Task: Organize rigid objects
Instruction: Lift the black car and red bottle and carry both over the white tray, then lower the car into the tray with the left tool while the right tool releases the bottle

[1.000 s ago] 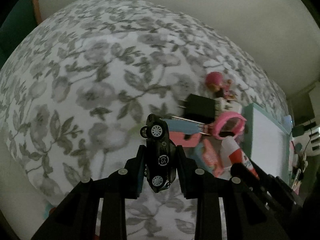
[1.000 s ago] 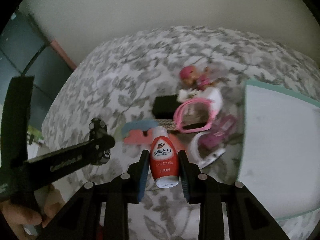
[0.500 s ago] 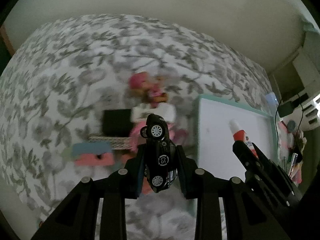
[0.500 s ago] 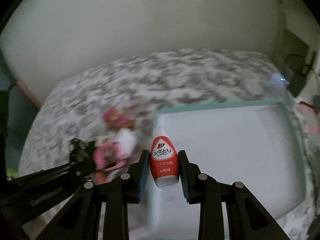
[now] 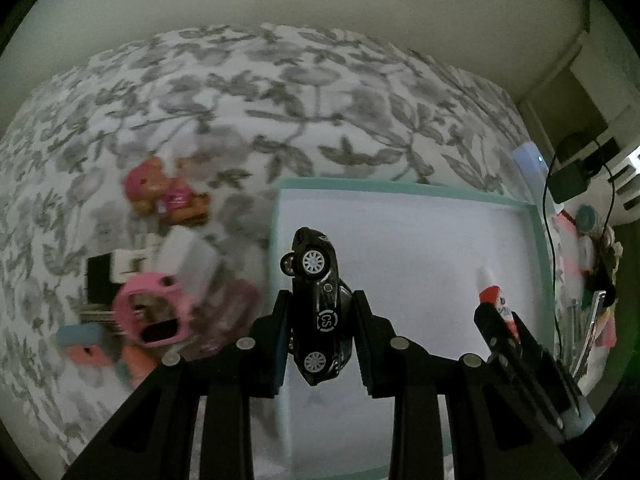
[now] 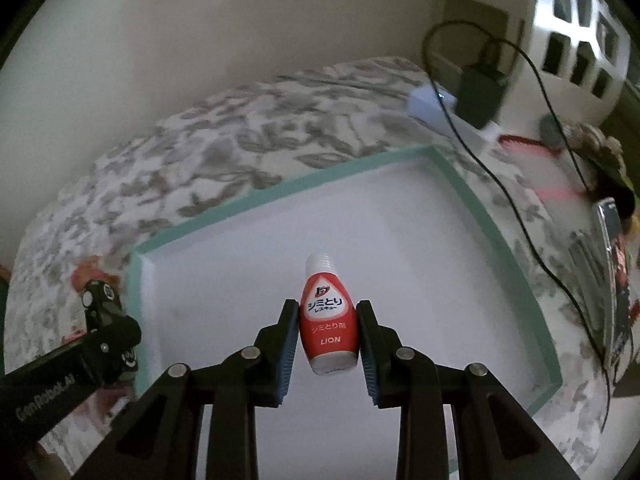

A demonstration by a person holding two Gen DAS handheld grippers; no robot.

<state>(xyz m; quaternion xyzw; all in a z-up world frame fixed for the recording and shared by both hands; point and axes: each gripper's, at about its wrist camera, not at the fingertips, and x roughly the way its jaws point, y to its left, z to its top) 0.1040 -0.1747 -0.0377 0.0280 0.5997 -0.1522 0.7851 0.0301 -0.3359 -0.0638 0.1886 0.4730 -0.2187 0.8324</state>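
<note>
A black toy car (image 5: 320,308) is clamped in the left hand-held gripper (image 5: 320,316) over the left edge of a teal-rimmed tray (image 5: 404,190) on the bed (image 5: 280,92). A red bottle (image 6: 329,316) is gripped by the right hand-held gripper (image 6: 328,332) above the tray's white floor.

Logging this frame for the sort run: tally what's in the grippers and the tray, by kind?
Toy car: 1, black, clamped in the left gripper
Stain-remover bottle: 1, red and white, clamped in the right gripper
Tray: 1, teal-rimmed, nothing in it yet
Total: 3
</note>
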